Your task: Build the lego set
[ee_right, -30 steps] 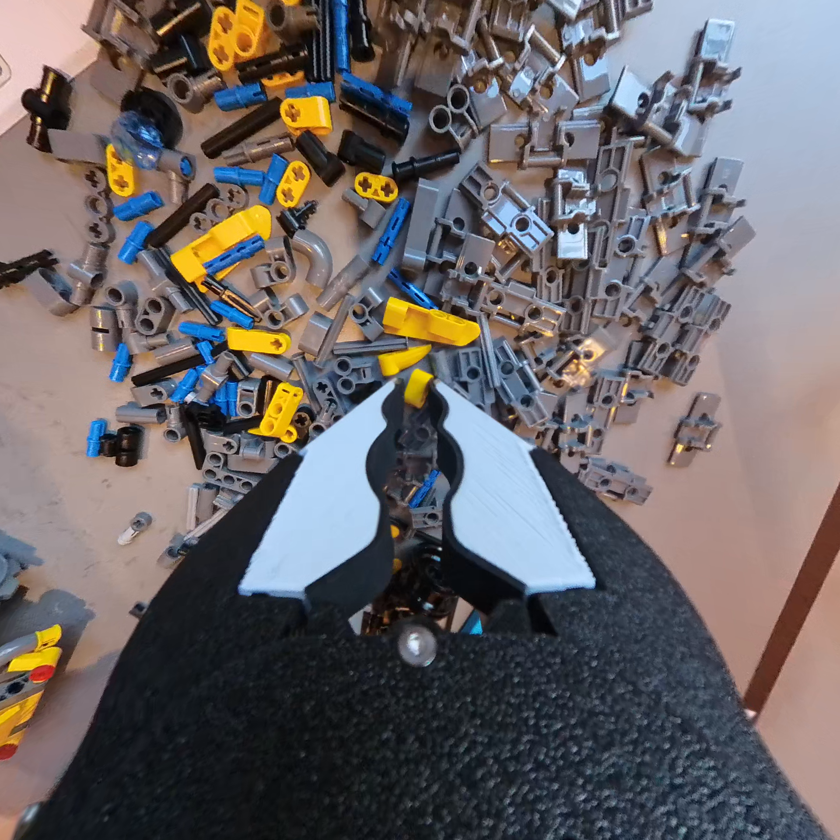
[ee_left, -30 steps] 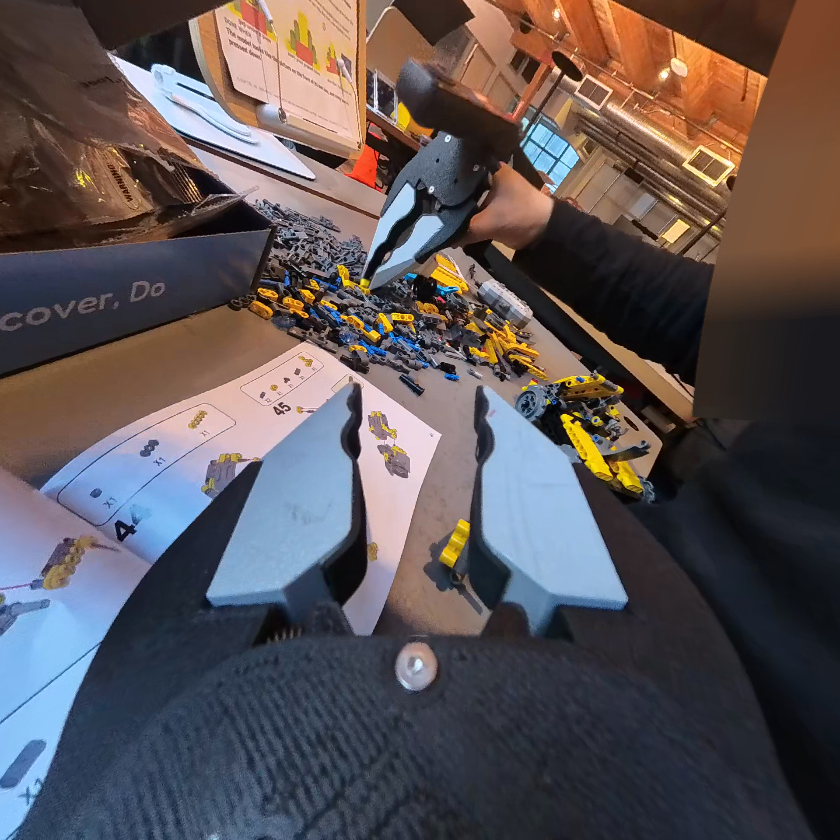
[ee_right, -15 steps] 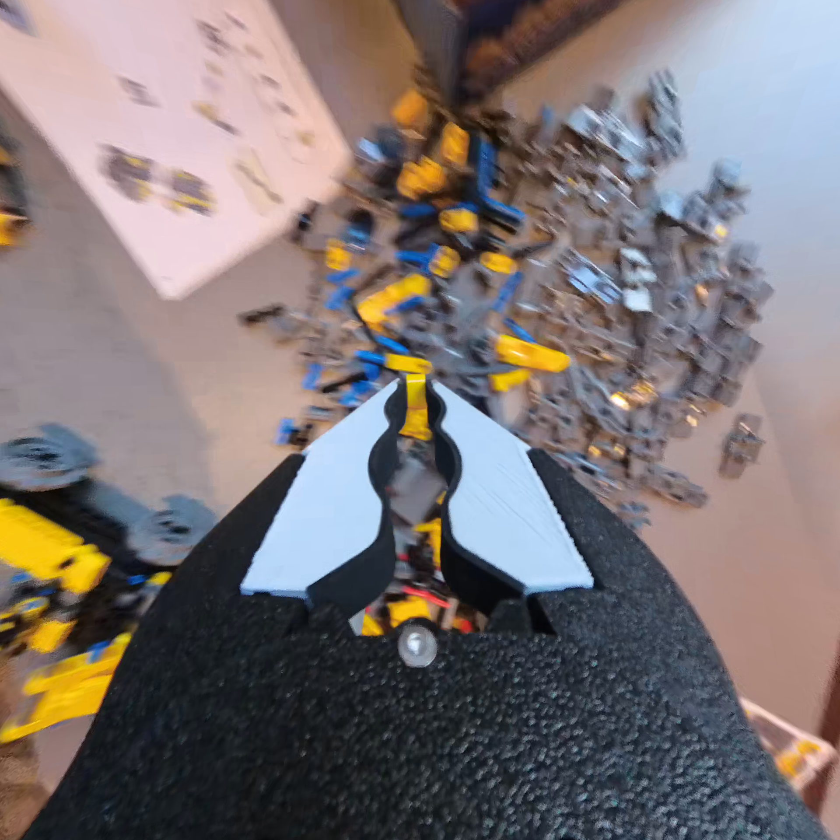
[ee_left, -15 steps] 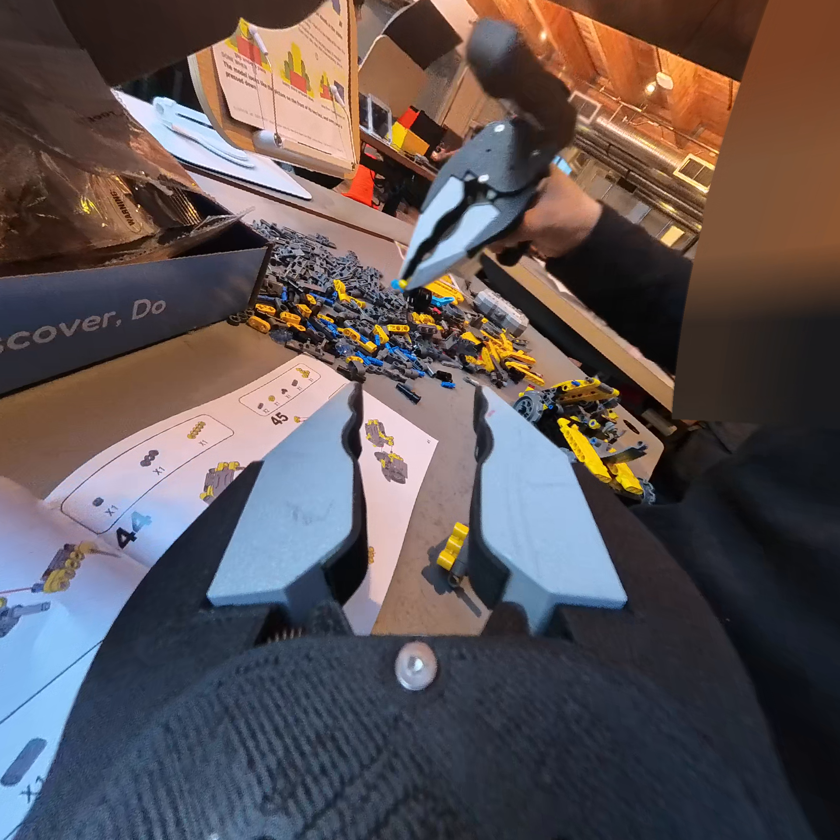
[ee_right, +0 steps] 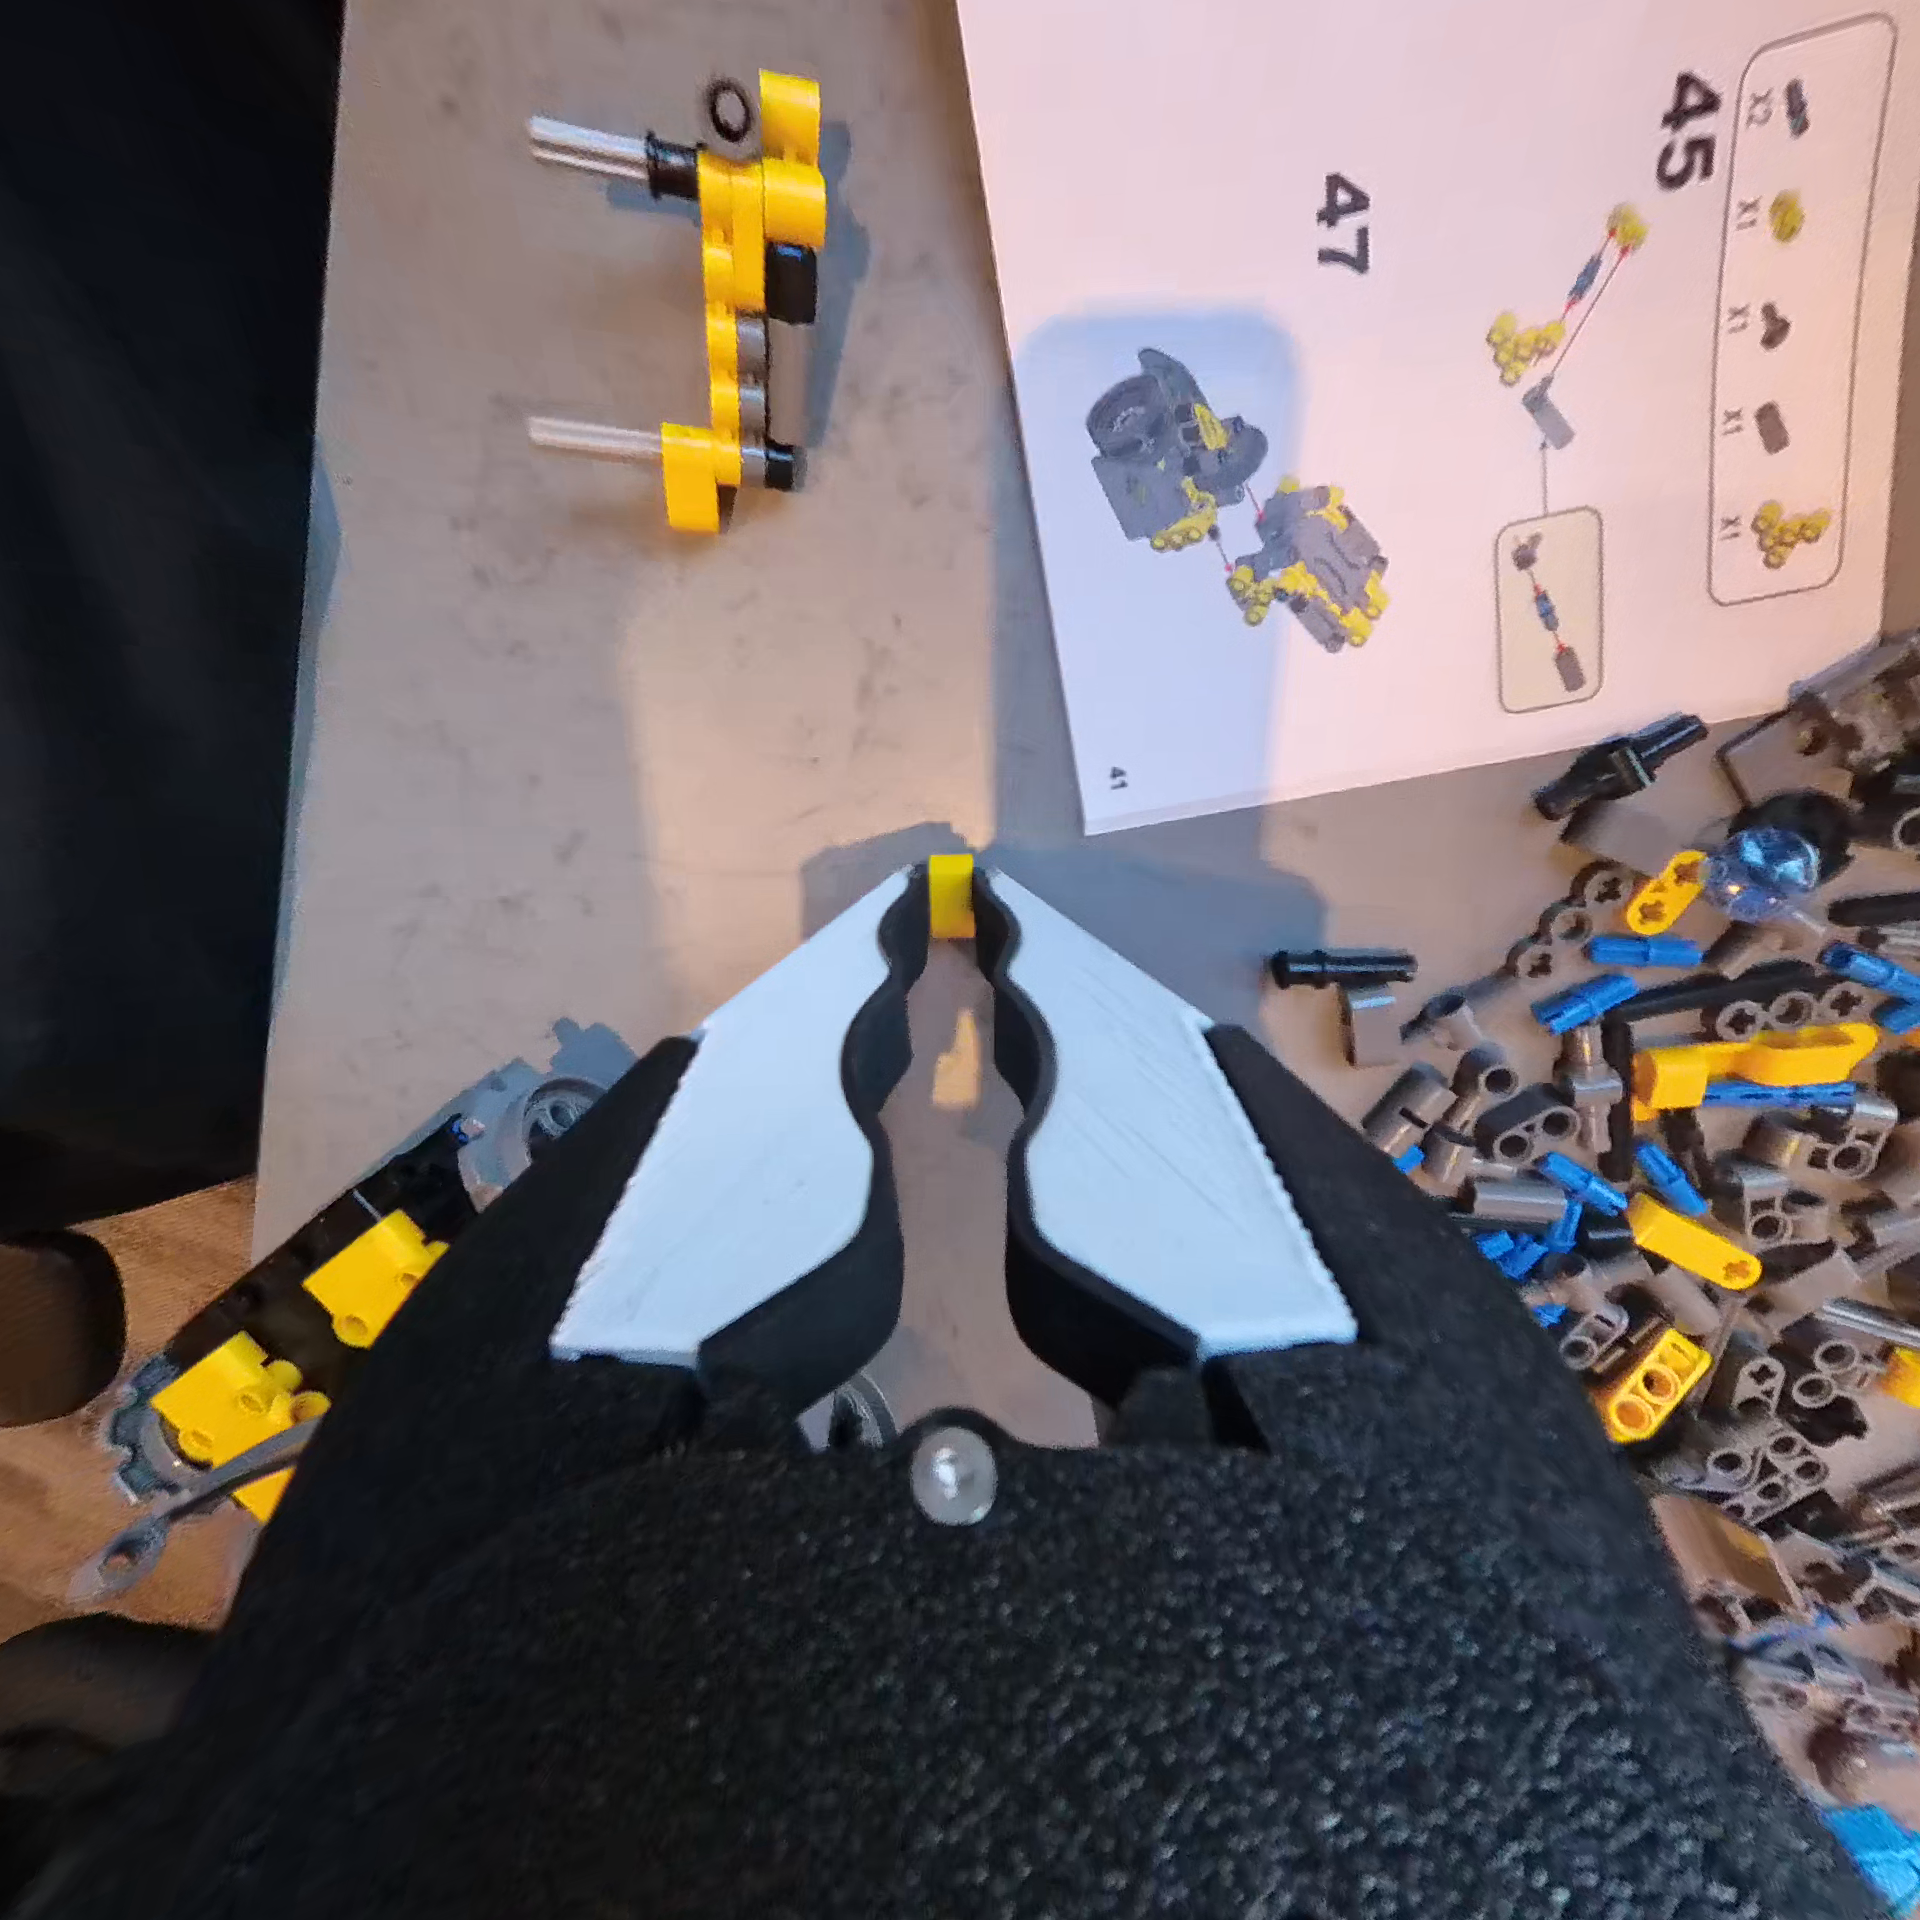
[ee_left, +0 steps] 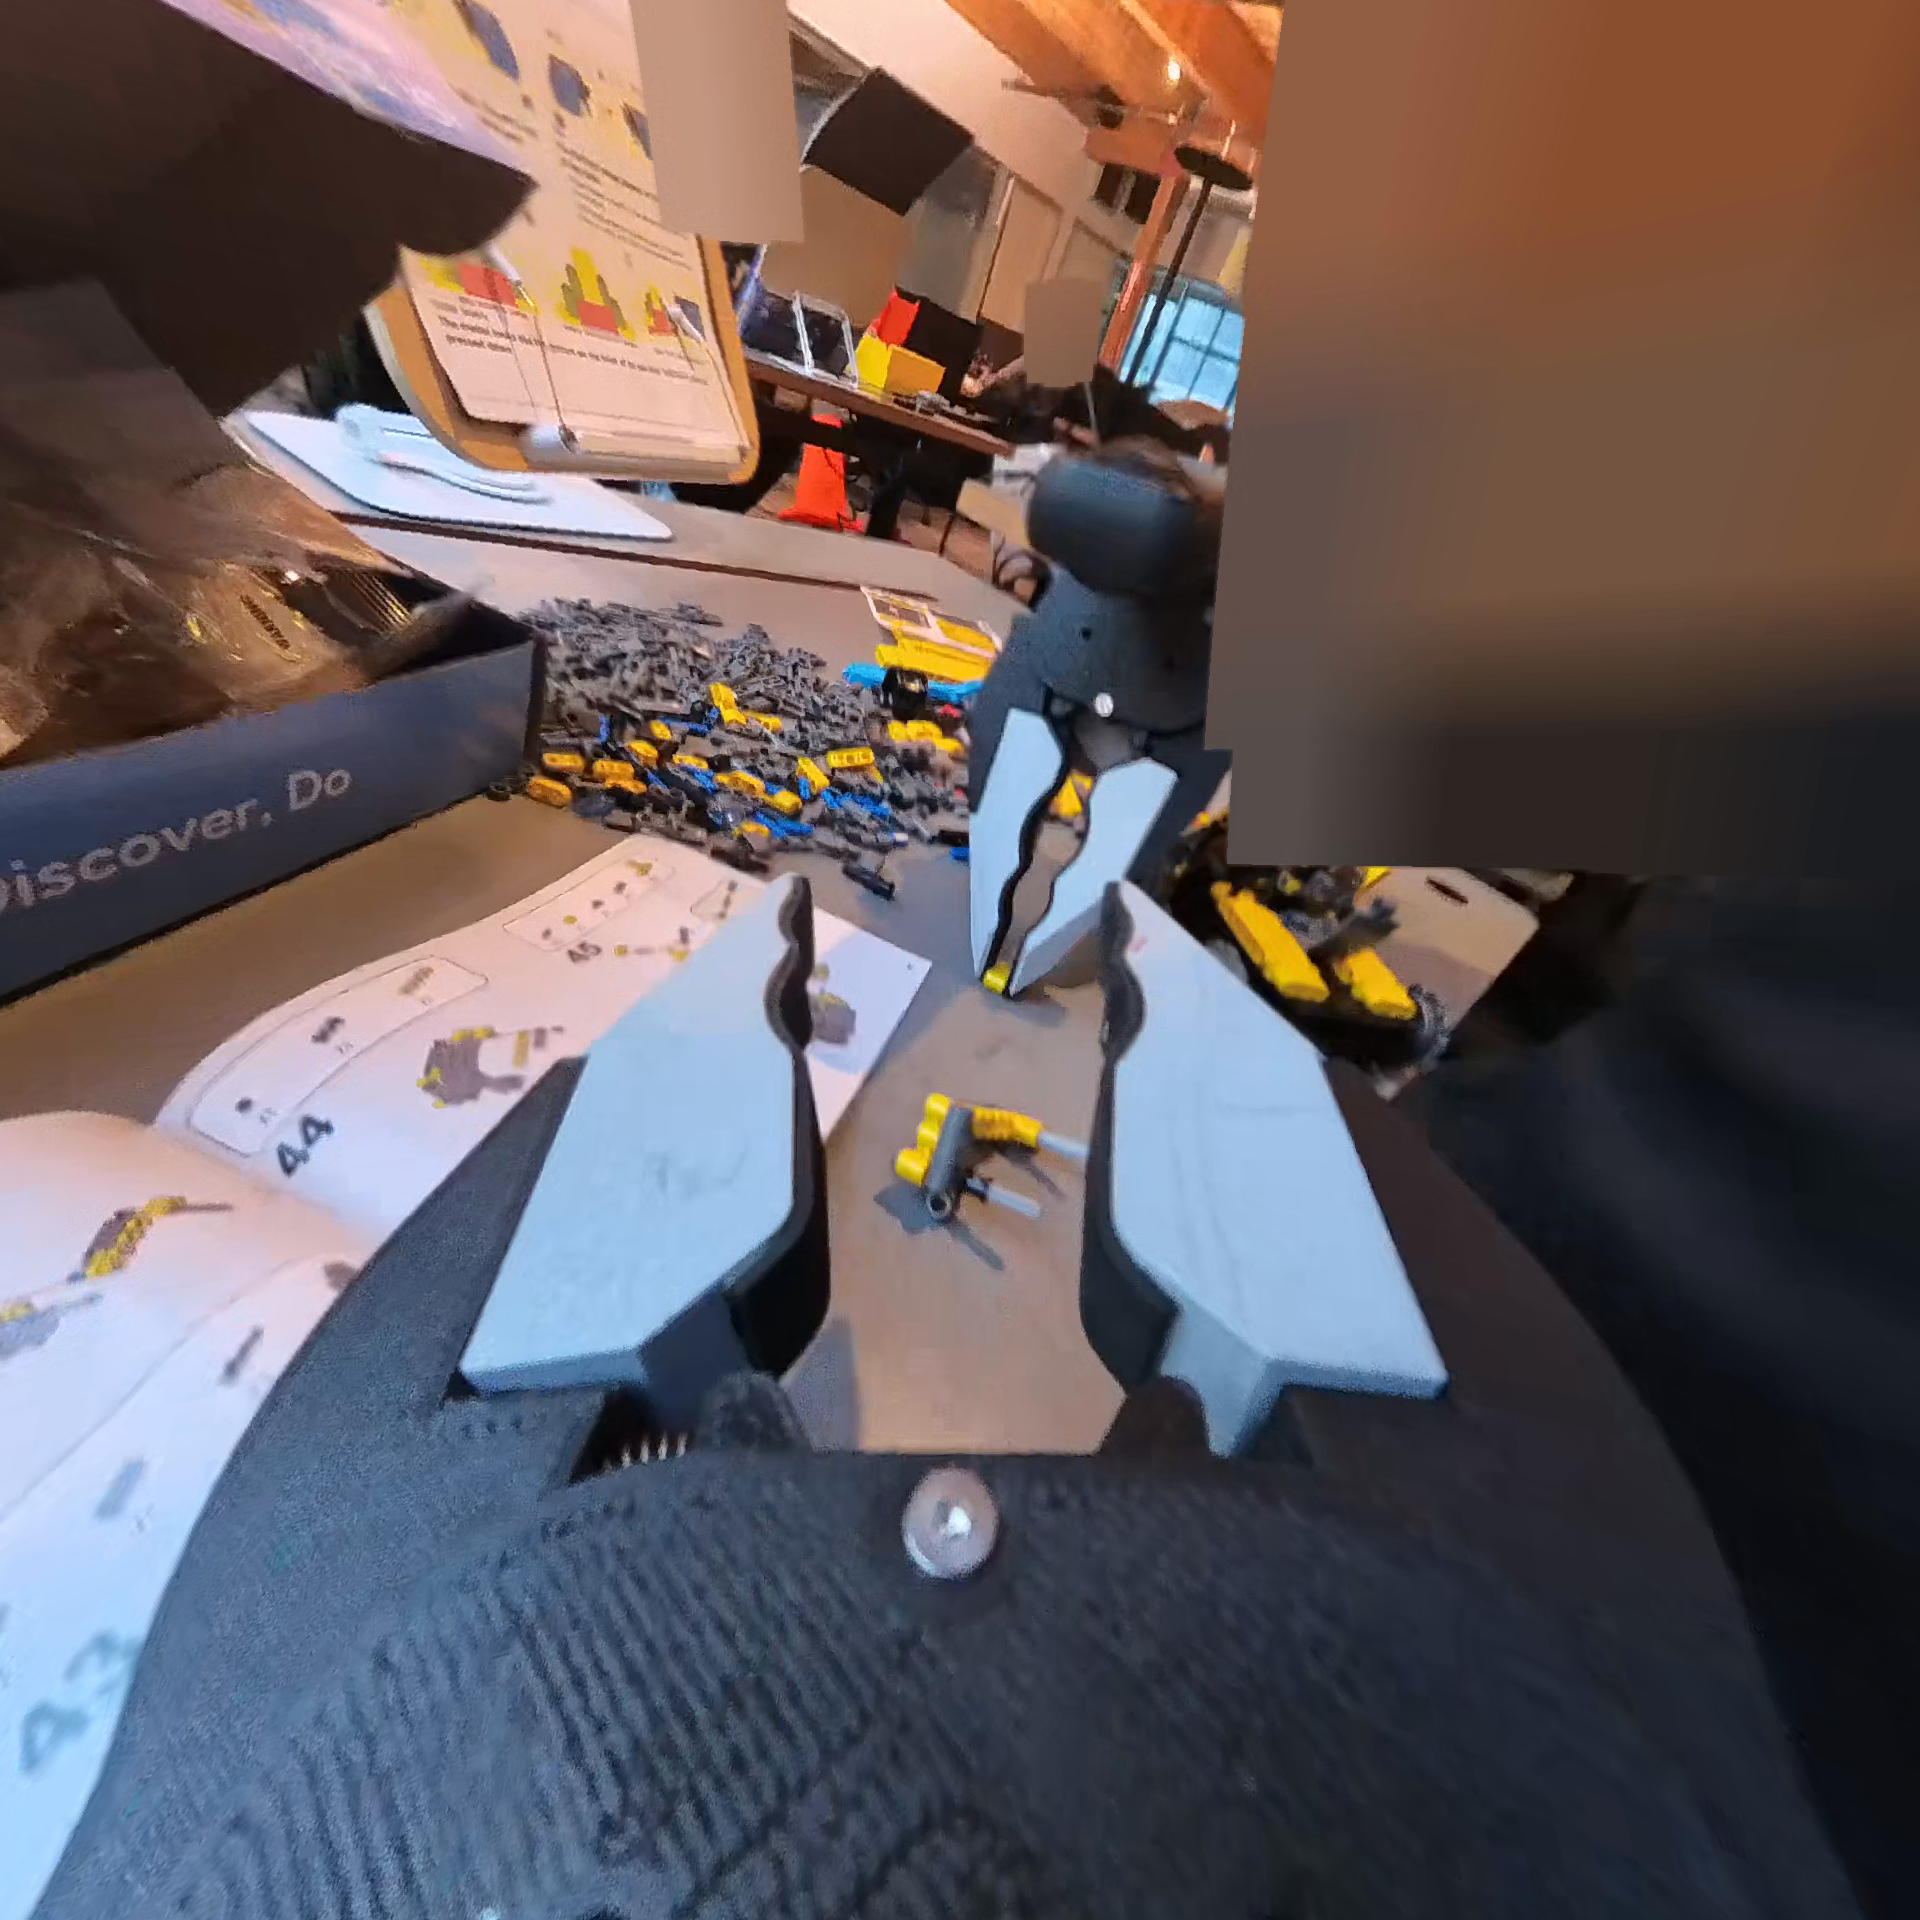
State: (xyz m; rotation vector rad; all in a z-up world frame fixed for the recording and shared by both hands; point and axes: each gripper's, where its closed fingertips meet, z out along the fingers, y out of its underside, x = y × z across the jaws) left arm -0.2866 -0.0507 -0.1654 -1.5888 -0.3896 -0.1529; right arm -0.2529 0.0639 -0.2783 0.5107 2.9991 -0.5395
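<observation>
While the right claw point(ee_right: 948, 883) is pinching a small yellow piece point(ee_right: 950, 894), apparently just above the surface point(ee_right: 623, 727), the left claw point(ee_left: 951, 925) is hanging spread, empty, over the yellow subassembly point(ee_left: 961, 1143); easing down gently is wisest.

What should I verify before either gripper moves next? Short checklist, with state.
1. Right gripper shut on the small yellow piece: ok, pinched at the tips.
2. Piece seated deep: not ok, only the tips hold it.
3. Left gripper open and empty: ok.
4. Yellow sub-assembly flat on the table, between the left fingers' line: ok, untouched.
5. Instruction booklet clear of both grippers: ok.
6. Piece's hole orientation: cannot tell.
</observation>
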